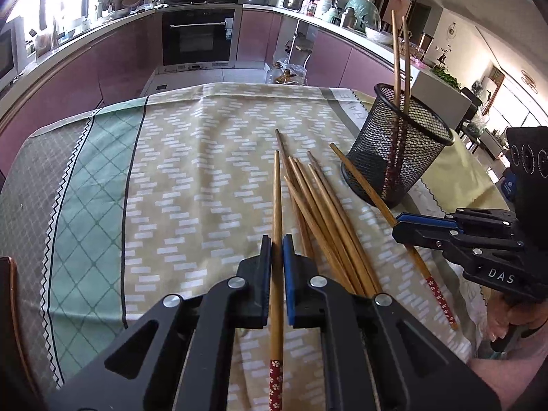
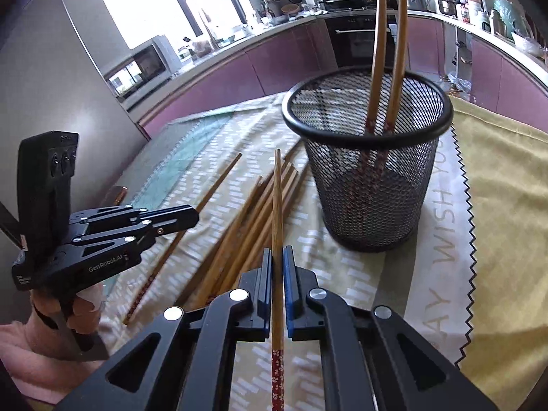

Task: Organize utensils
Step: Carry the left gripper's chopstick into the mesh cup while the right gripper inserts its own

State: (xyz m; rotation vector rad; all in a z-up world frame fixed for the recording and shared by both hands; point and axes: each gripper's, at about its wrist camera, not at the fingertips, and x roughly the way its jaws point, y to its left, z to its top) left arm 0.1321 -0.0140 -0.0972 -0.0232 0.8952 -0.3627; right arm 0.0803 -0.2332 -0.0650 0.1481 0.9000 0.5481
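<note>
On the surface (image 1: 205, 171), both grippers' jaws clamp one chopstick each: left gripper (image 1: 277, 250), right gripper (image 2: 278, 263); next, carry them into the mesh holder (image 2: 370, 188).

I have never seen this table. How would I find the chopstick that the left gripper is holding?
On the patterned tablecloth, left of the black mesh cup, lies a pile of wooden chopsticks. Just left of that pile, one chopstick is clamped between the blue pads of the left gripper. Unlike its fanned-out neighbours, it stands apart, running straight through the jaws.
</note>
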